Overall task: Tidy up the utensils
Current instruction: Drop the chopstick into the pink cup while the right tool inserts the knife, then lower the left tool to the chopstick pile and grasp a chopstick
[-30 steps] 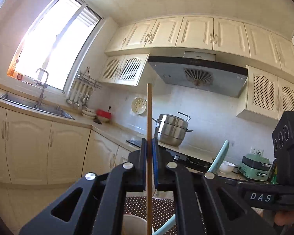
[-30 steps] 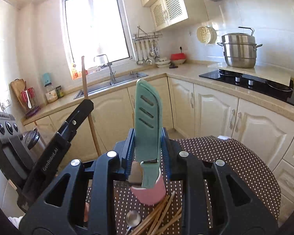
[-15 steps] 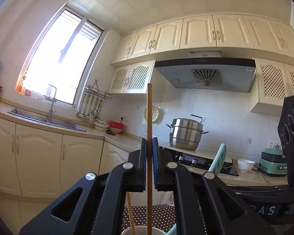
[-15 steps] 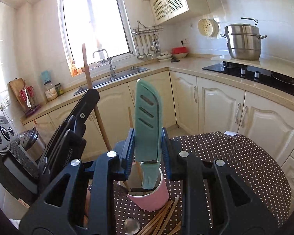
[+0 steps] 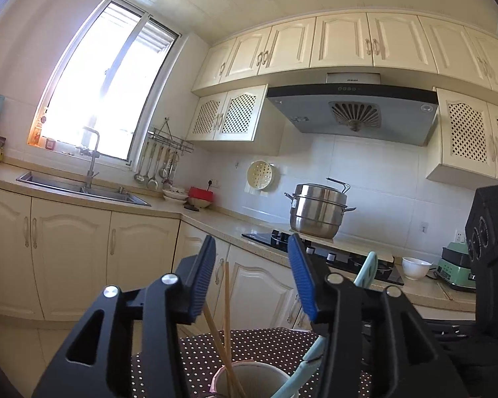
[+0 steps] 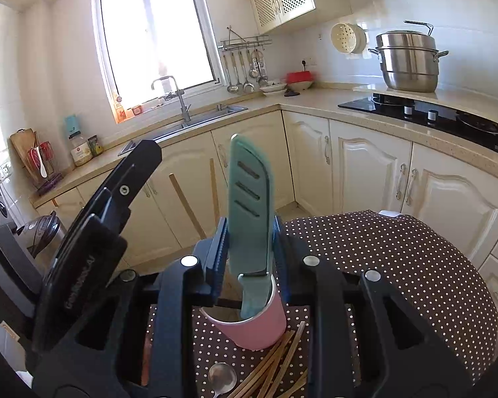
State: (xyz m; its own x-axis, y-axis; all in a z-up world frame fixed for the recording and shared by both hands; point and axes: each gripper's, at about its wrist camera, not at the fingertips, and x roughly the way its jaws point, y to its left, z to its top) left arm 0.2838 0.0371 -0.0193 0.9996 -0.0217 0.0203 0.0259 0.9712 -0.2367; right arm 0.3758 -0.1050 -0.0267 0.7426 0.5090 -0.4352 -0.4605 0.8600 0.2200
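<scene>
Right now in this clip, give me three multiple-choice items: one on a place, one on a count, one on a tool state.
1. Where does the teal knife's handle end sit?
A. in the pink cup
B. in the sink
C. on the stove

2. How many chopsticks stand in the cup?
A. none
B. two
C. five

3. How is the left tool?
A. shut on a chopstick
B. shut on the knife
C. open

Answers:
1 A, the right wrist view shows the handle inside the cup's rim.
2 B, two sticks rise from the cup in both views.
3 C, its blue pads stand wide apart, touching neither stick.
</scene>
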